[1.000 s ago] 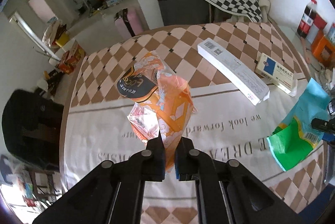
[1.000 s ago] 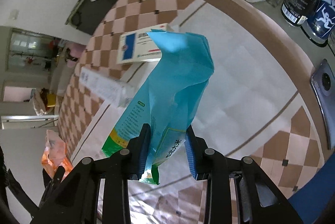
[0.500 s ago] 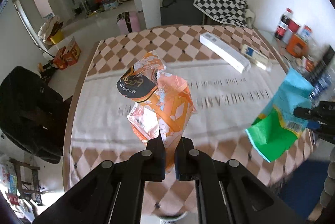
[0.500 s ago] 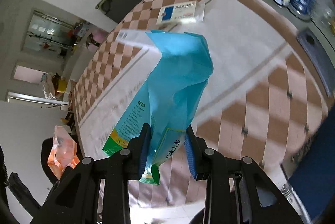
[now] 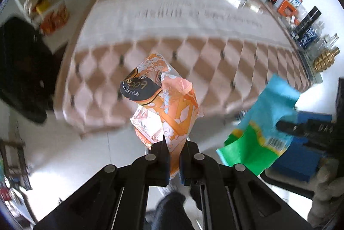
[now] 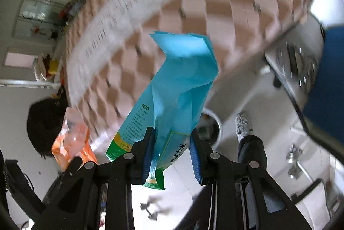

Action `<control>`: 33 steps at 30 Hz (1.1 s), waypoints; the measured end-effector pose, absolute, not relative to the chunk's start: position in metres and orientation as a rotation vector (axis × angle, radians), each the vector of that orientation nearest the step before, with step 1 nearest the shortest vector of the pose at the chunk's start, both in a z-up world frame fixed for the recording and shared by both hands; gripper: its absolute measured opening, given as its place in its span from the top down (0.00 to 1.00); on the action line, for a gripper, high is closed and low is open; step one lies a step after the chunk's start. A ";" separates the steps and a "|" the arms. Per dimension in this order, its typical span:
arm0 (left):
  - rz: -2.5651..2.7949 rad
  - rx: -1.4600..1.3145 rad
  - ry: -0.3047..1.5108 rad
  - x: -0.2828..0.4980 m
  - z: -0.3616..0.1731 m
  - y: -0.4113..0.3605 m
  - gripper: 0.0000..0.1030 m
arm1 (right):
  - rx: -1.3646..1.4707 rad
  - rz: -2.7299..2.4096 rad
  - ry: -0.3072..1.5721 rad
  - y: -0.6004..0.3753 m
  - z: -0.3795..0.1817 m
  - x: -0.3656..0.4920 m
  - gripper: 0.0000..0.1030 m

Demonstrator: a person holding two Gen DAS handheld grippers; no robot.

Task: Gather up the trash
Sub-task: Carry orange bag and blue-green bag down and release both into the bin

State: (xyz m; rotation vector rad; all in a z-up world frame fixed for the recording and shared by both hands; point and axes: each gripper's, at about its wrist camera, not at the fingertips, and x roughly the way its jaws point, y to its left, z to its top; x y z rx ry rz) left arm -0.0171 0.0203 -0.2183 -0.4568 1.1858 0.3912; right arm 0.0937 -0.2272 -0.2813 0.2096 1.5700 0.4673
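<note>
Checkered table (image 5: pixel 193 71) behind, grippers clamping wrappers

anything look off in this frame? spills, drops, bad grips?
Nothing stands out. The left tongs pinch the orange wrapper and the right tongs clamp the blue-green bag; both hang crumpled, nothing visibly spilling.

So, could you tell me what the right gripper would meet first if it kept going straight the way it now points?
The right gripper, shut on the blue bag, points down past the table's edge. Beyond the bag, the first thing looks like the round white bin on the floor, though blur leaves depth uncertain.
</note>
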 end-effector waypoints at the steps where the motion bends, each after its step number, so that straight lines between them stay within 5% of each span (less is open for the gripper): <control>1: 0.394 -0.485 1.205 -0.025 -0.228 0.019 0.97 | 0.199 0.462 1.592 -0.230 -0.292 0.087 0.68; 7: 0.356 -0.687 1.317 -0.040 -0.319 0.011 0.97 | 0.106 0.428 1.739 -0.238 -0.396 0.060 0.68; 20: 0.293 -1.047 1.497 -0.012 -0.603 0.038 0.96 | -0.034 0.418 1.854 -0.187 -0.655 0.059 0.68; 27: 0.303 -1.106 1.521 -0.020 -0.652 0.053 0.89 | -0.066 0.469 1.888 -0.149 -0.739 0.056 0.65; 28: 0.311 -1.100 1.521 -0.022 -0.650 0.054 0.74 | -0.067 0.479 1.902 -0.145 -0.746 0.055 0.65; 29: 0.327 -1.083 1.524 -0.024 -0.649 0.055 0.38 | -0.074 0.483 1.912 -0.142 -0.750 0.053 0.58; 31: 0.343 -1.082 1.510 -0.033 -0.644 0.060 0.00 | -0.091 0.488 1.913 -0.139 -0.751 0.048 0.24; 33: 0.354 -1.089 1.499 -0.042 -0.640 0.064 0.00 | -0.152 0.486 1.888 -0.138 -0.748 0.046 0.07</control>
